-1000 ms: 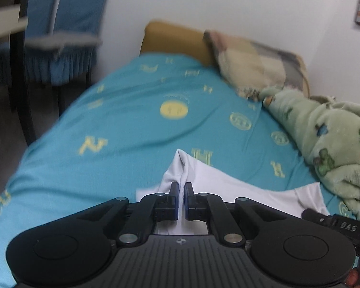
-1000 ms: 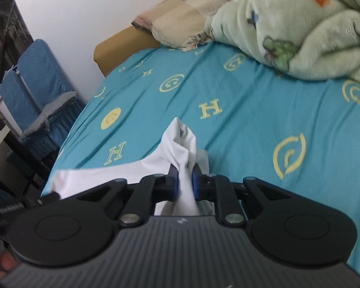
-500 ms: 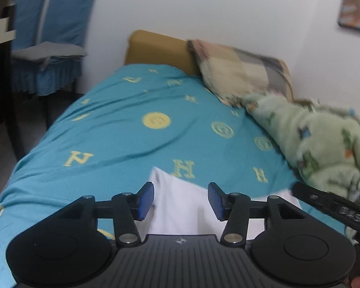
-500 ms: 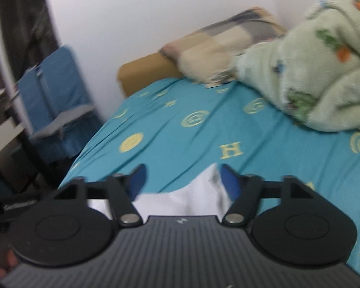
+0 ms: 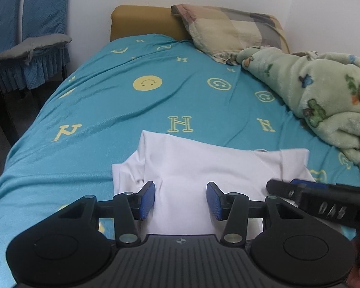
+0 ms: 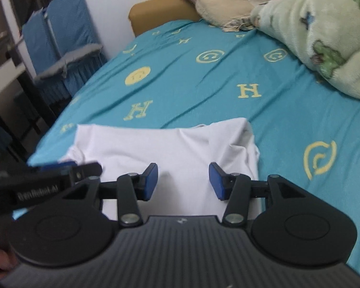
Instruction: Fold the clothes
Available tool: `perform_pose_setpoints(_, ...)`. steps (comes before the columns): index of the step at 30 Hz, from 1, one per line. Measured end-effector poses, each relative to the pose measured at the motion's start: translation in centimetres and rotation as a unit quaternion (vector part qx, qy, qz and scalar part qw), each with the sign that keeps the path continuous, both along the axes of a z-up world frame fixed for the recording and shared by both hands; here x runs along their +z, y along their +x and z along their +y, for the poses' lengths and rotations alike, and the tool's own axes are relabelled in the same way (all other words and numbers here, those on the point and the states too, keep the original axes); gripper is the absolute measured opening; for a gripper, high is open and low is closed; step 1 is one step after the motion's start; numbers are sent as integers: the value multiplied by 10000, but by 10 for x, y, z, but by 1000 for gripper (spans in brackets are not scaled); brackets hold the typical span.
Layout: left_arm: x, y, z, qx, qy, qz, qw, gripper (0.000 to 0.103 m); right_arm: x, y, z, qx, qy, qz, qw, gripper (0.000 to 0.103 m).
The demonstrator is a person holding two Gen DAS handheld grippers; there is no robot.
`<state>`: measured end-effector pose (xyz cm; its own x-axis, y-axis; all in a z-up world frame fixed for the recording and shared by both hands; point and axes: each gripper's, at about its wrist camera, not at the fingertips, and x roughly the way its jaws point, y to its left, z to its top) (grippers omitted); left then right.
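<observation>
White shirt (image 5: 199, 168) lies part-folded at the bed's (image 5: 122, 110) near edge. Left claw (image 5: 180, 198) gapes halfway, empty; right claw (image 6: 183, 181), also empty, is closing slightly above the cloth. Next, I'd guess: regrip an edge for another fold.

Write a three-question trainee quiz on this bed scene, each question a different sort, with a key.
1. True or false: the left claw is clamped on the white shirt.
2. Multiple choice: the green fleece blanket lies A) on the blue chair, B) on the bed's right side beside the pillow, C) under the shirt.
3. Fill in: the teal sheet carries yellow smiley faces and the letter ___.

Key: 1 false, its pads stand apart over the shirt; 2 B; 3 H.
</observation>
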<state>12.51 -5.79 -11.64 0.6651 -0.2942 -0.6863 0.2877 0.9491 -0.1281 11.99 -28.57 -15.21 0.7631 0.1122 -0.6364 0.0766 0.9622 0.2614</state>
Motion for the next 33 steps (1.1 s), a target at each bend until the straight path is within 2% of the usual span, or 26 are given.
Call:
perform_pose_setpoints(3,13,-26,6,-62,-185,29,9998,50,20,-24,-3,-71,48,-198,9998,51)
perform_pose_setpoints(6,11,-51,6,-347,-106,48,9993,51,29,-48,4,-59,-188,-211,9996,51)
perform_pose_setpoints(8,-1,-58,3,-267,109,237,9993,51,22,-57,8,-28,-178,-3,9998,51)
perform_pose_setpoints(10,-6,-67,2,-239,136,142,9995,51,11,-63,12,28,-167,247,9996,50)
perform_pose_setpoints(12,-6,-76,1,-243,-18,98,9997,53,-3,-63,22,178,-444,389,9981,50)
perform_pose_setpoints(14,-3,-85,2,-185,-80,47,9998,54,-9,-64,31,337,-818,328,9955,51)
perform_pose_setpoints(17,8,-99,9,63,-329,78,9994,54,-9,-65,31,283,-764,305,9962,51)
perform_pose_setpoints(20,24,-116,22,314,-931,235,9949,62,-8,-65,27,245,-663,298,9971,51)
perform_pose_setpoints(22,30,-131,33,500,-1675,340,9840,78,-7,-67,27,207,-634,297,9973,51)
perform_pose_setpoints(25,25,-142,49,831,-2621,687,9590,81,-6,-69,28,139,-598,288,9977,51)
perform_pose_setpoints(29,-5,-123,68,1649,-2967,1313,9314,81,-5,-70,28,85,-562,287,9980,51)
perform_pose_setpoints(32,-32,-110,87,2260,-3463,1624,8959,82,-6,-70,30,66,-575,274,9979,51)
perform_pose_setpoints(33,-37,-105,90,2272,-3614,1613,8898,82,-6,-71,30,56,-583,268,9979,51)
